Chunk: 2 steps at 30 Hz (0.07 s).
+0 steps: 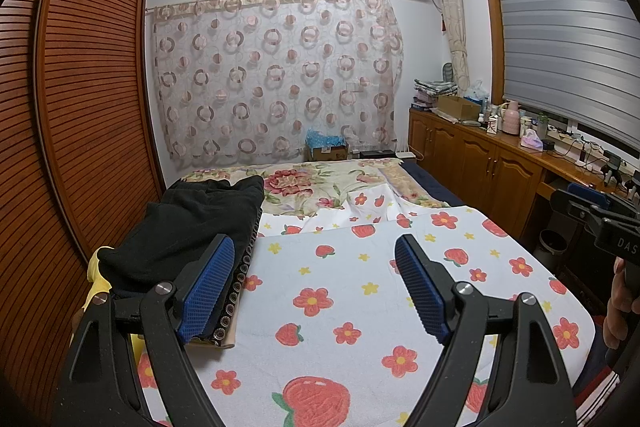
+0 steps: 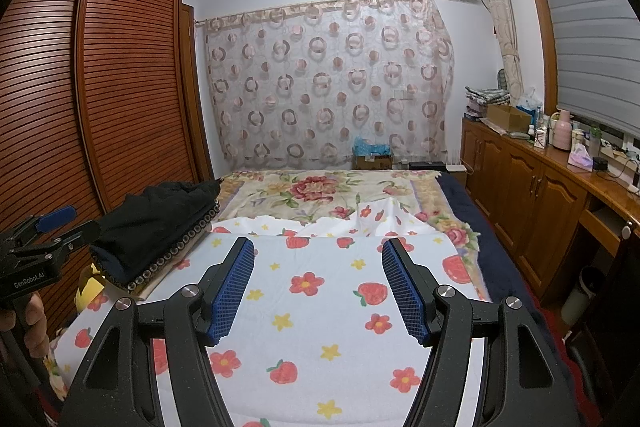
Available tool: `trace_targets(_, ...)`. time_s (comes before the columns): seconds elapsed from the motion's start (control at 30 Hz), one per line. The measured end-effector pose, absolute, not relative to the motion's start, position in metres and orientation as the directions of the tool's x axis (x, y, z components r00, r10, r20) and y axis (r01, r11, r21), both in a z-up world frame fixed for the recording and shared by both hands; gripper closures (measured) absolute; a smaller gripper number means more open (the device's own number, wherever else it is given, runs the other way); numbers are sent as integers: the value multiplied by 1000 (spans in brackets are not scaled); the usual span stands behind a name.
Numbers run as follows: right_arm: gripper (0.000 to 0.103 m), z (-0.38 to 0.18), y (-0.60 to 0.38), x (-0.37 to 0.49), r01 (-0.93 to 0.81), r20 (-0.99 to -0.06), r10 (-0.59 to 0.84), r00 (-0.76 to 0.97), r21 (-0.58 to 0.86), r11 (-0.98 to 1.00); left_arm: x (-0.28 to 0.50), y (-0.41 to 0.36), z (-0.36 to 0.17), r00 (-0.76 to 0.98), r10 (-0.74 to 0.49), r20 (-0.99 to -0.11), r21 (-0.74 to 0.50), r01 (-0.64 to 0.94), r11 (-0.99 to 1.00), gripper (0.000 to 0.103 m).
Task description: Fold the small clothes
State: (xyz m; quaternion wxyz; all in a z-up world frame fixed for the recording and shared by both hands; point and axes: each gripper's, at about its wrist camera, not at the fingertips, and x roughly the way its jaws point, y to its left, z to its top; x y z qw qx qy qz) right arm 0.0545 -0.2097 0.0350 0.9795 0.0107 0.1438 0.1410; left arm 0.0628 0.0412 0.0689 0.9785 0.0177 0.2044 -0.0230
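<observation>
**Two open grippers, clothes pile off to the left**

Two views, both looking down the bed.

Left wrist view: the left gripper (image 1: 316, 287) hangs over the strawberry sheet (image 1: 360, 307) with its jaws wide apart and nothing between them. The clothes pile (image 1: 188, 227), black on top with a dotted trim and a bit of yellow beneath, lies at the bed's left edge beside the wardrobe (image 1: 80, 107). Its near end sits just behind the left finger (image 1: 208, 291); its long axis runs from near to far. The right gripper (image 1: 592, 215) shows at the right edge, held by a hand (image 1: 620, 307).

Right wrist view: the right gripper (image 2: 318, 291) is also open, somewhat less wide, and empty, over the middle of the sheet. The pile (image 2: 156, 223) lies well to its left, with the left gripper (image 2: 52, 227) just beside the pile's near end.

Judging from this, the left hand is the nearer one and would reach left and slightly forward for the top garment; the right would have to cross the sheet.
</observation>
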Motion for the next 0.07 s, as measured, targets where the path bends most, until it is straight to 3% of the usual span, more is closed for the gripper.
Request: trace_targets(0.07, 35, 35, -210, 54, -274, -278, 280, 919, 61, 960, 63, 41, 69, 916, -38, -400, 25, 52, 998, 20)
